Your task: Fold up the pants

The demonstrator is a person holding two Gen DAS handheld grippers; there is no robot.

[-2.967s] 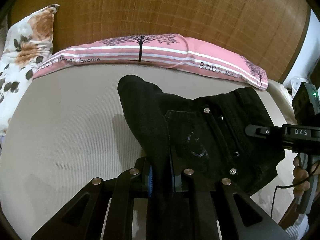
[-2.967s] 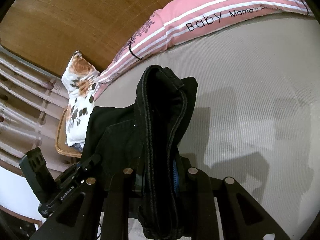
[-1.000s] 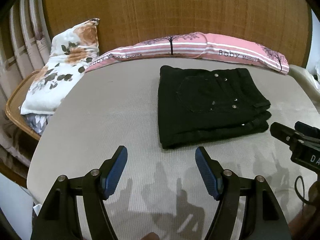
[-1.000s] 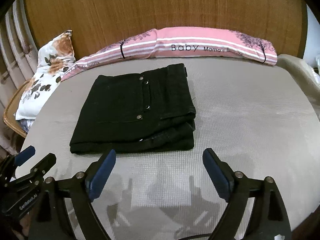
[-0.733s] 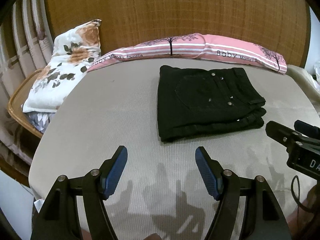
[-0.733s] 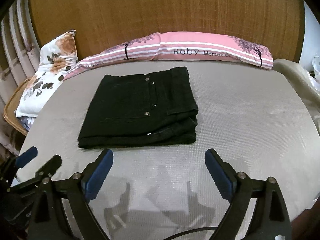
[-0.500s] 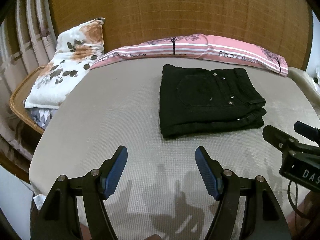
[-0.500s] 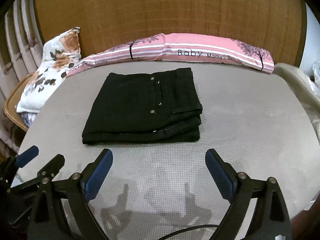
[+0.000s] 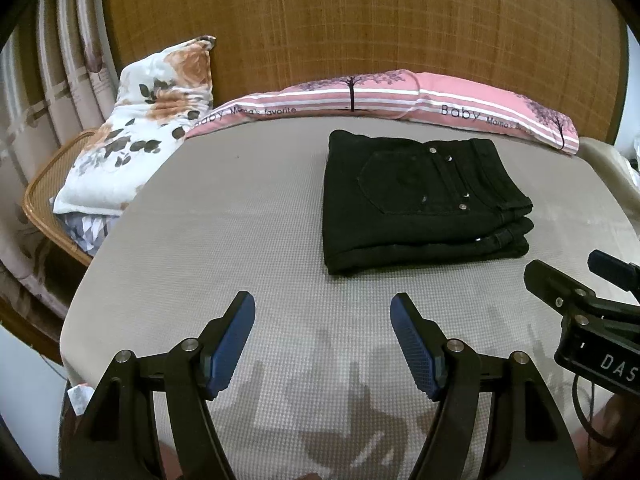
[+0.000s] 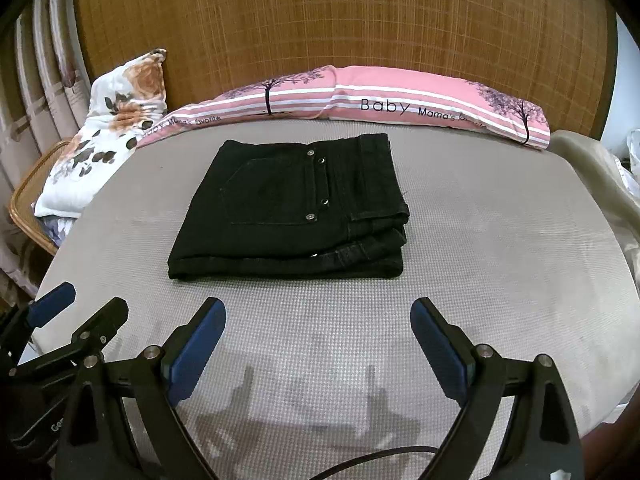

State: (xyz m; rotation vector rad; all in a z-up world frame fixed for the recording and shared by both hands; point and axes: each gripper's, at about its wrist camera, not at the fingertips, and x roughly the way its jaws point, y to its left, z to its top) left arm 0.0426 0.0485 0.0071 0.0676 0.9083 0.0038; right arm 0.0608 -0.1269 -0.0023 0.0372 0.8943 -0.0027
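Observation:
Black pants [image 9: 420, 204] lie folded in a flat stack on the grey mat [image 9: 240, 240], back pocket and metal rivets up. They also show in the right wrist view [image 10: 292, 208]. My left gripper [image 9: 322, 308] is open and empty, held back from the stack near the mat's front edge. My right gripper [image 10: 318, 312] is open and empty, also back from the stack. The right gripper's body shows at the right edge of the left wrist view [image 9: 580, 320], and the left gripper's fingers show at the lower left of the right wrist view [image 10: 76, 320].
A long pink striped pillow [image 10: 360, 100] lies along the mat's far edge against a woven wooden headboard [image 10: 340, 20]. A floral pillow [image 9: 140, 140] rests on a wicker tray [image 9: 44, 200] at the left. Curtains [image 9: 48, 72] hang at far left. A beige cushion [image 10: 592, 168] lies at right.
Three seconds ago both grippers were shut on the pants. Now both are open and the pants lie folded. Over the last second both grippers have drawn back slightly from the stack.

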